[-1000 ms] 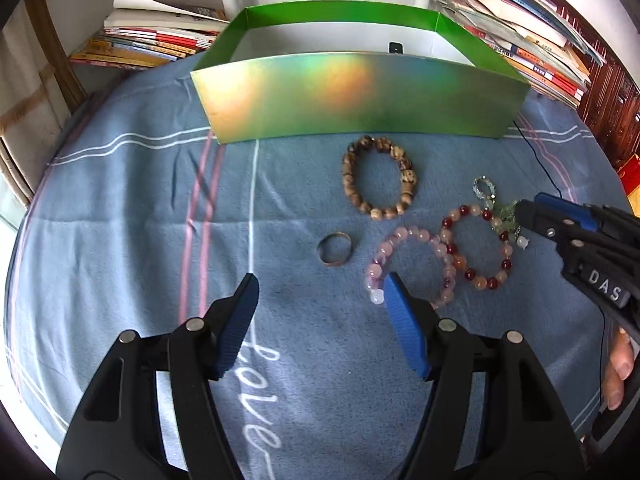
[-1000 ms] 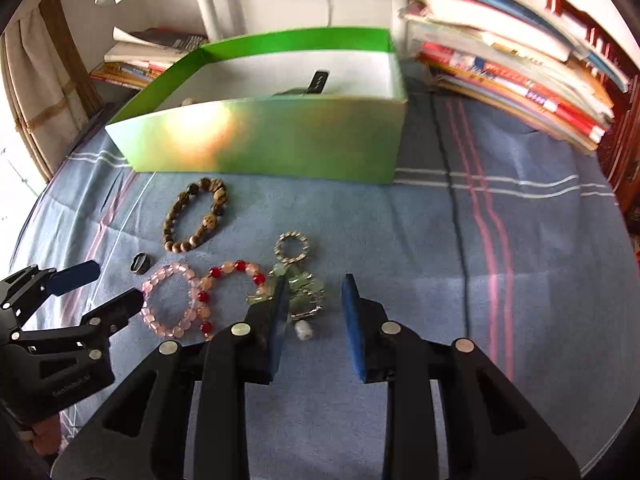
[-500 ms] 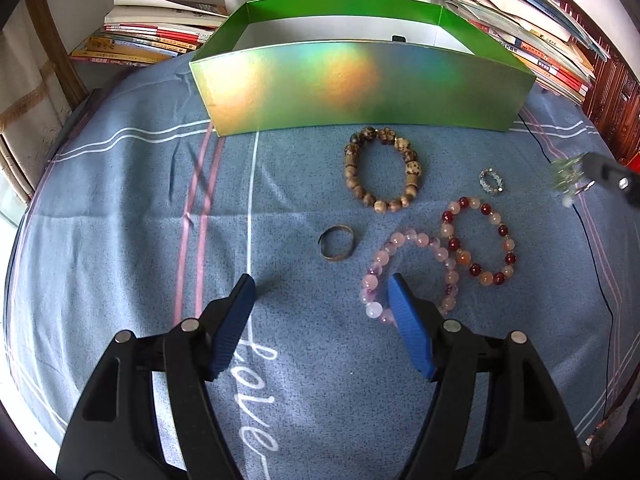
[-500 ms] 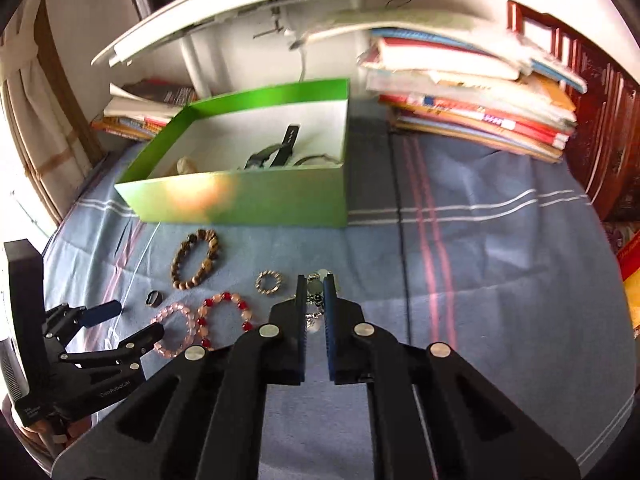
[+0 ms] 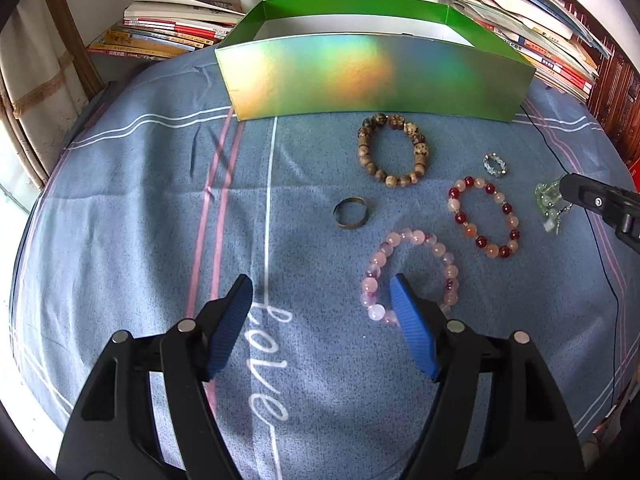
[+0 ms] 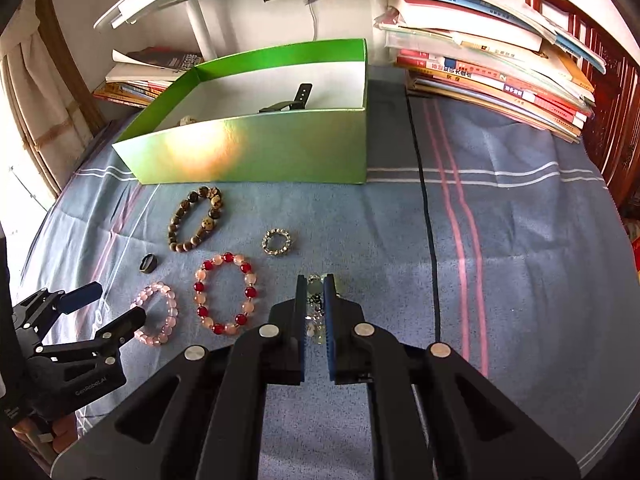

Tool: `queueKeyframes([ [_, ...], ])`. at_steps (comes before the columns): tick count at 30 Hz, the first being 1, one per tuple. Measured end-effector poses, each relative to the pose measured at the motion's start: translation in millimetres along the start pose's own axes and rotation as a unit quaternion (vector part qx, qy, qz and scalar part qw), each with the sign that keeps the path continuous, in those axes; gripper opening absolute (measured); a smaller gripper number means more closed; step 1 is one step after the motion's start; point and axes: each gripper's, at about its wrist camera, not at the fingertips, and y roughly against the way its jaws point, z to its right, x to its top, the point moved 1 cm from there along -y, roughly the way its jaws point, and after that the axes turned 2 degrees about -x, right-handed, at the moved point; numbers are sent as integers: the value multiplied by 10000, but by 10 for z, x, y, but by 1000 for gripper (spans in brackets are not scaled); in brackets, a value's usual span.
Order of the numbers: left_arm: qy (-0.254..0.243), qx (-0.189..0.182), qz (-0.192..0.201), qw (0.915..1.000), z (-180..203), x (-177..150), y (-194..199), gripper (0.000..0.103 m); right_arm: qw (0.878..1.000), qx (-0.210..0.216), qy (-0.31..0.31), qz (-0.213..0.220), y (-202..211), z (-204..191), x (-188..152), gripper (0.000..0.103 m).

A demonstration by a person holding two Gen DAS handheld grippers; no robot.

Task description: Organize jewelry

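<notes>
From the left wrist view, the left gripper (image 5: 320, 308) hangs over the blue cloth (image 5: 140, 208) with its jaws wide apart and nothing between them; they have just been opening further; its right finger lies just over the near edge of the pink bracelet (image 5: 410, 276), so this hand is the nearer one to that piece; counted on the cloth here are three bracelets, the pink one, the red-and-peach one (image 5: 484, 216) and the brown one (image 5: 394, 150); two rings, a plain metal band (image 5: 352, 213) and a small beaded ring (image 5: 495, 165); at the right edge the right gripper (image 5: 562, 192) holds a green charm (image 5: 548, 206) clear of the cloth.

From the right wrist view, the right gripper (image 6: 316, 292) is clamped on that green charm (image 6: 315, 304), which dangles between the pads; the green box (image 6: 256, 152) lies ahead and to the left, its long side facing the hand, one box only; inside it a dark strap (image 6: 294, 100) and a small pale item (image 6: 187, 121) show; I judge the carry must go forward over that near wall.
</notes>
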Motion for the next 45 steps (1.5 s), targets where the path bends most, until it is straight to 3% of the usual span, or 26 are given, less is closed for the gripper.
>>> queueKeyframes([
  [5, 24, -72, 25, 10000, -21, -16, -6, 71, 9998, -168, -65, -18, -32, 42, -5, 8],
  [8, 39, -99, 27, 9999, -44, -33, -1, 72, 9985, -518, -180, 70, -6, 122, 15, 9],
  [11, 53, -89, 25, 9999, -56, -43, 7, 72, 9981, -545, -279, 120, 29, 168, 20, 20],
  [16, 87, -89, 17, 9999, -72, -56, 10, 74, 9996, -219, -54, 185, 65, 29, 7, 22],
  [23, 140, -142, 10, 9998, -125, -66, -1, 77, 9974, 568, 305, -332, -83, -301, -56, 22],
  [35, 161, -149, 19, 9998, -139, -72, 5, 77, 9973, -116, 676, -276, -278, -516, -98, 22],
  [39, 191, -158, 58, 9997, -149, -74, 19, 69, 9963, -284, 797, -172, -292, -565, -111, 22],
  [45, 106, -65, 137, 9998, -75, -74, 64, 47, 9978, -358, 543, -146, -285, -442, -112, 22],
])
